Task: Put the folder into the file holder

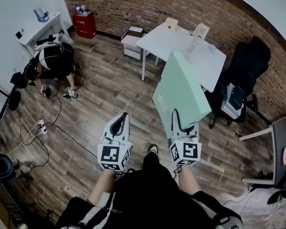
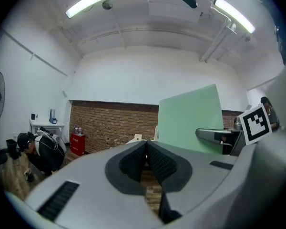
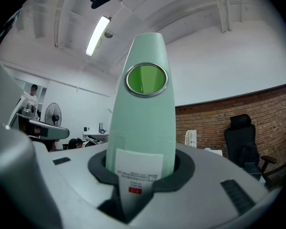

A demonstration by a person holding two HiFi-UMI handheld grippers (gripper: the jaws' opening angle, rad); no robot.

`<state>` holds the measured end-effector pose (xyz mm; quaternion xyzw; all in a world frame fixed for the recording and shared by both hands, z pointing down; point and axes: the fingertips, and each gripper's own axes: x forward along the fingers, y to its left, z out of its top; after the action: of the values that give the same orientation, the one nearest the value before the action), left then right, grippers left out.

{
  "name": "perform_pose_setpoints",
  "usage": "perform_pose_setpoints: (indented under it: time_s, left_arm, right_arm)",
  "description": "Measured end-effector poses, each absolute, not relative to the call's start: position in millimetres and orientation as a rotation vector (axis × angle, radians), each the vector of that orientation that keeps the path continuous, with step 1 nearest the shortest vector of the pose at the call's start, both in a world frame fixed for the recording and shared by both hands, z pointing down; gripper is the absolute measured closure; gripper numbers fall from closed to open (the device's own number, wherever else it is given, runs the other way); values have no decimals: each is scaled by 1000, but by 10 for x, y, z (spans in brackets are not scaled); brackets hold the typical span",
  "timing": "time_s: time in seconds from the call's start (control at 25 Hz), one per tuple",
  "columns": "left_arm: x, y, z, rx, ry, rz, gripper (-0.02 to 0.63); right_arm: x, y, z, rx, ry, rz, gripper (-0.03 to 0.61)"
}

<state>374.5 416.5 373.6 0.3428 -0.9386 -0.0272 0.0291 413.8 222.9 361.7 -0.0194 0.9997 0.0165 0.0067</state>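
A pale green folder (image 1: 181, 93) with a ring hole (image 3: 146, 79) in its spine stands upright in my right gripper (image 1: 182, 120), whose jaws are shut on its spine (image 3: 143, 128) just above a white label (image 3: 137, 171). The folder also shows as a green slab (image 2: 190, 118) to the right in the left gripper view. My left gripper (image 1: 118, 127) is held level beside the right one, its black pads (image 2: 158, 163) pressed together with nothing between them. A white wire file holder (image 1: 199, 31) stands on the white table (image 1: 181, 46) ahead.
A black office chair (image 1: 243, 66) stands right of the table. A person (image 1: 52, 63) crouches on the wood floor at the left among cables. A red cabinet (image 1: 84, 25) and a white shelf (image 1: 38, 30) stand by the brick wall. A grey desk (image 1: 283, 132) is at the right edge.
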Motion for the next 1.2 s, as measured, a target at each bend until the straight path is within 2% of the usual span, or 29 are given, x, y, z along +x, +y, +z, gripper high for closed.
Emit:
perform_pose_setpoints:
  time_s: [0.36, 0.6, 1.2]
  left_arm:
    - [2966, 3372, 3579, 1065, -2917, -40, 594]
    - [2647, 2738, 3587, 1080, -2879, -30, 594]
    - [1718, 2058, 3717, 1151, -2829, 9, 594]
  right_arm:
    - [3334, 1540, 3479, -6, 3101, 37, 431]
    - [3078, 893, 3494, -8, 3112, 3, 431]
    - [2330, 326, 3738, -51, 3137, -74, 431]
